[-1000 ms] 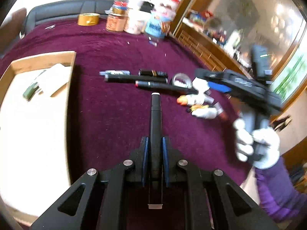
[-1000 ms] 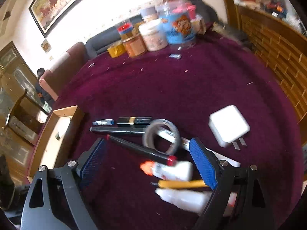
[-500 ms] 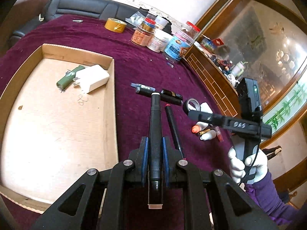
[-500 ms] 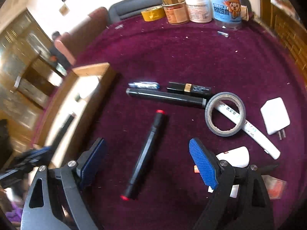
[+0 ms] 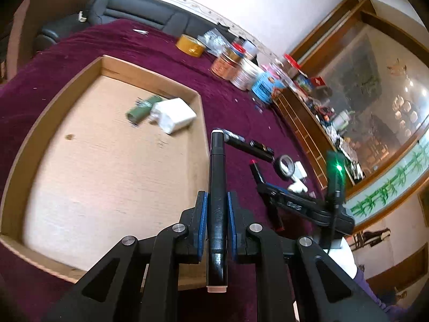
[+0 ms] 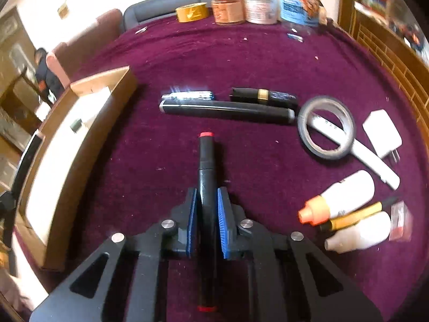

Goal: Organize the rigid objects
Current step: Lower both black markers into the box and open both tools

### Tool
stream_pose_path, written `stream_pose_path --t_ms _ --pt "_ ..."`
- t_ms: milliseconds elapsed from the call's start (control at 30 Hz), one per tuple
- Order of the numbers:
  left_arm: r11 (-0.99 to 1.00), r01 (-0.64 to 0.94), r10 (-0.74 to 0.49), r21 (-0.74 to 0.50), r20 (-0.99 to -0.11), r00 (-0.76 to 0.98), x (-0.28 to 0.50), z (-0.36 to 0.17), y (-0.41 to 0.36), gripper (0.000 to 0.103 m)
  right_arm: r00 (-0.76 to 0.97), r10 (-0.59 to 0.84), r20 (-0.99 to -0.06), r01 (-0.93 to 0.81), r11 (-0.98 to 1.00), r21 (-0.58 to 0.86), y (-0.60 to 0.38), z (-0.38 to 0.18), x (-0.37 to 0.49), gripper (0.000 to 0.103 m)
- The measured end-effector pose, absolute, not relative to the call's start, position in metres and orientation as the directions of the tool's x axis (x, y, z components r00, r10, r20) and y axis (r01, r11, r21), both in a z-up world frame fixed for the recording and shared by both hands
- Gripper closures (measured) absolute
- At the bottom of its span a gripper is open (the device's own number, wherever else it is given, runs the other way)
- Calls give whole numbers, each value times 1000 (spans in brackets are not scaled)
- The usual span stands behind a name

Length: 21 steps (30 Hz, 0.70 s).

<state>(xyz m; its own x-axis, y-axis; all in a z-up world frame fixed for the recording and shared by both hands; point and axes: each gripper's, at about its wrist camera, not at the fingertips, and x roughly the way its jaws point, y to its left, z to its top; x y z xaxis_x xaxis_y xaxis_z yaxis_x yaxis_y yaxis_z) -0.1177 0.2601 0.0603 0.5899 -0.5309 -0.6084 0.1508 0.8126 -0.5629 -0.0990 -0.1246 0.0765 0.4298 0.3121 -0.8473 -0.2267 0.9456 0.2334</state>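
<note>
My left gripper (image 5: 216, 209) is shut on a black marker with white ends (image 5: 217, 177), held above the right edge of the cardboard tray (image 5: 199, 123). In the tray lie a green cylinder (image 5: 142, 108) and a white charger (image 5: 174, 115). My right gripper (image 6: 206, 206) is shut on a black marker with red ends (image 6: 206, 166) low over the purple cloth; it also shows in the left wrist view (image 5: 264, 179). On the cloth lie a long black pen (image 6: 228, 111), a blue-silver battery (image 6: 189, 96), a black-gold tube (image 6: 264, 95) and a tape roll (image 6: 325, 131).
A white charger (image 6: 382, 132), a white stick (image 6: 372, 161), two white bottles (image 6: 346, 197), and a yellow pen (image 6: 356, 216) lie at right. Jars (image 6: 257, 2) and yellow tape (image 6: 191, 12) stand at the table's far edge. The tray wall (image 6: 88, 145) is at left.
My right gripper went from open above the red-ended marker to shut on it. My left gripper carried its marker further left, over the tray's edge.
</note>
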Motion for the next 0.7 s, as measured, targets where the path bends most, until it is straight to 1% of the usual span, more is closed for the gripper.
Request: stream_pose_path --t_ms 133,267,400,567,700 --pt "816 116 -507 -567 -603 616 -117 59 279 91 429 397 -811 -223 917 331 -134 89 -105 91" --pt "833 75 -467 -548 -623 628 -108 58 297 91 422 503 -754 -237 864 444 -133 111 -105 91" --pt "857 46 -421 -513 -646 637 -93 62 315 91 378 594 -710 -287 804 520 -111 132 -99 90" --pt "882 -2 -363 -471 -682 635 -58 61 335 91 253 707 -660 -302 706 641 -66 130 -83 90" --pt "898 -30 -331 -439 -718 613 -31 54 344 92 185 746 -640 -287 664 691 -22 118 -66 90"
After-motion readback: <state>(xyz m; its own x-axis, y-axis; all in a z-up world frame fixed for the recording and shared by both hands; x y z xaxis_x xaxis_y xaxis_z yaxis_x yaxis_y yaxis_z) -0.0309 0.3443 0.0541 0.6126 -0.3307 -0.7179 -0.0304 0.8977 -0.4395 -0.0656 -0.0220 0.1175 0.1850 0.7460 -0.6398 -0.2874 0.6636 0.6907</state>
